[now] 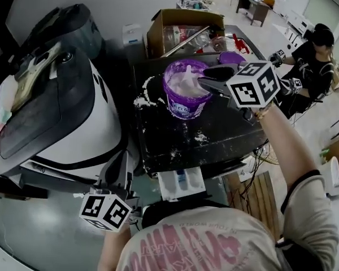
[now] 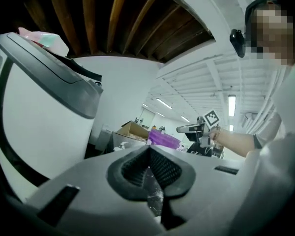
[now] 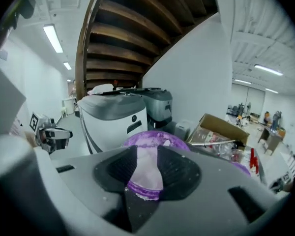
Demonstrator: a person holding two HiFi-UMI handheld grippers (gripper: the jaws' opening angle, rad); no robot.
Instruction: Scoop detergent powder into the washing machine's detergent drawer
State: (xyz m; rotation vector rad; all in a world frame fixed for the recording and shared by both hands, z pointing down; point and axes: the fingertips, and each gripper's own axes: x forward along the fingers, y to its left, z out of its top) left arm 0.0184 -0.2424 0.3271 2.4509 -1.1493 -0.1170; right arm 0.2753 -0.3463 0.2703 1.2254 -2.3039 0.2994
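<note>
A purple tub [image 1: 186,96] of white detergent powder stands on the black table [image 1: 214,145], with a white scoop handle [image 1: 188,71] sticking up from the powder. My right gripper [image 1: 205,82] hovers at the tub's right rim, pointing left over it. Its jaws are open, and in the right gripper view [image 3: 147,152] only the tub [image 3: 150,140] shows through the gap. The white detergent drawer [image 1: 181,183] sticks out below the table's front edge. My left gripper [image 1: 122,165] is low beside the washing machine [image 1: 56,112], left of the drawer. Its pads [image 2: 162,168] meet at the tips, with nothing between them.
Spilled powder [image 1: 141,100] lies on the table left of the tub. A purple lid [image 1: 233,57] and an open cardboard box [image 1: 181,30] sit behind it. A second grey machine [image 1: 68,27] stands at the back left. A person [image 1: 313,66] sits to the right.
</note>
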